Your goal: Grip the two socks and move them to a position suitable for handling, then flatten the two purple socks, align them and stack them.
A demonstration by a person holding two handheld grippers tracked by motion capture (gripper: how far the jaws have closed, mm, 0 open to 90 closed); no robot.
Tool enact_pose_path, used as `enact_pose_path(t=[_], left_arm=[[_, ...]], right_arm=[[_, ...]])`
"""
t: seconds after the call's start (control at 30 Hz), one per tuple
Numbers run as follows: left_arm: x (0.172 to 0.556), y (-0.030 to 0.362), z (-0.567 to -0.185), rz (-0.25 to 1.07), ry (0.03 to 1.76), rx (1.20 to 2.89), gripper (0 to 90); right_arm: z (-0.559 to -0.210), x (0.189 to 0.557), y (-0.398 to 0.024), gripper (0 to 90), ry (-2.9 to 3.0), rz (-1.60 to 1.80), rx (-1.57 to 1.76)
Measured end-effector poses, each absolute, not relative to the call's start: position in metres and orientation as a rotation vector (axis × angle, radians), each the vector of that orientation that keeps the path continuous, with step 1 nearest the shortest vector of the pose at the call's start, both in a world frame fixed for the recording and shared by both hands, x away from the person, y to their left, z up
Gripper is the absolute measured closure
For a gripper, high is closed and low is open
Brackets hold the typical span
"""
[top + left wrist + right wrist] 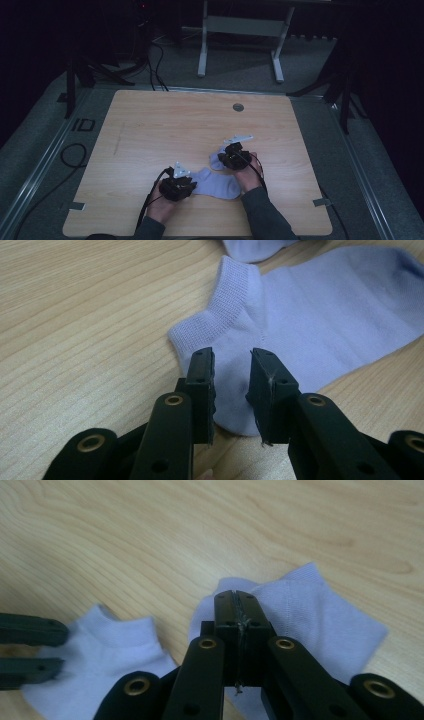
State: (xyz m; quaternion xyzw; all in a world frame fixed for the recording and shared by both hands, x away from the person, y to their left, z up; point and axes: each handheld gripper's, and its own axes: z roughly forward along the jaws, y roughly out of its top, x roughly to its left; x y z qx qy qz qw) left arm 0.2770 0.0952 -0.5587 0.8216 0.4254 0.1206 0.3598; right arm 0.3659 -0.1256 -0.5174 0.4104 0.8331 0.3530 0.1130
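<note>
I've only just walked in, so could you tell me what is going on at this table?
A person at a wooden table is handling light purple socks with a gripper in each hand. The right gripper has its jaws shut above one sock; whether fabric is pinched between them cannot be told. The left gripper sits with its jaws apart over the heel end of the other sock, which lies flat on the table, not yet gripped.

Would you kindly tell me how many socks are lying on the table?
2. One sock lies by the left gripper, whose open jaws straddle its heel. The other sock lies under the right gripper, partly hidden.
</note>
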Motion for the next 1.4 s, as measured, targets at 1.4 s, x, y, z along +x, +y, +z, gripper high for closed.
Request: enact_pose_path(t=[1.4], left_arm=[[0.275, 0.094, -0.559, 0.313, 1.104, 2.108, 70.3]], right_arm=[[-0.518, 0.367, -0.213, 89.2, 2.287, 1.060, 1.412]])
